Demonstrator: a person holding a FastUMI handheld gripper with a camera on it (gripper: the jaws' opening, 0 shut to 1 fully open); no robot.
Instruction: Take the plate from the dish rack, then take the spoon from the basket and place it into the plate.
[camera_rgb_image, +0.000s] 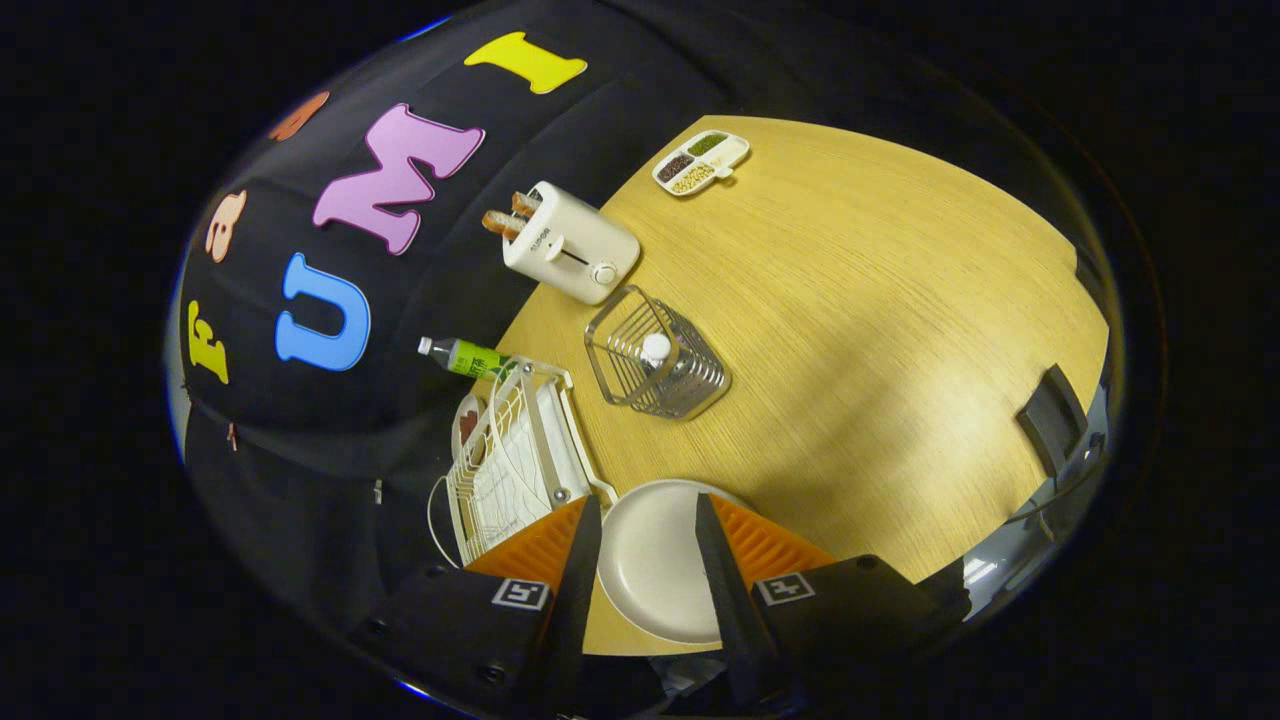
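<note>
Your claw (648, 560) is spread wide and grips nothing; the plate (655, 560) lies flat on the table (880, 330) under it, seen through the gap between the two fingers (578, 570), with neither finger pressing on it. So the plate looks already out of the rack (515, 460), and the spoon is your next concern.

The spoon (656, 348) stands in the wire basket (660, 365), only its white knob of a handle clear to see, well ahead of your fingertips and beyond the plate. Here is where you could slip:

- The handle end is small and round. If you close off-centre, it may squirt out sideways or tip against the wires.
- The basket is light wire, by the look of it. If a finger catches its rim as you go in, you may drag or topple the basket.
- The rack sits just beside the plate, on your left finger's side. Swing wide on the way out and you may knock it.
- The toaster (570, 245) and bottle (462, 357) stand near the basket on the far side; overreach and you may nudge them.
- The plate lies near the table edge. Drop the spoon hard on the near rim and the plate may tilt or slide.

How deep the spoon sits in the basket is hard to tell from here.
</note>
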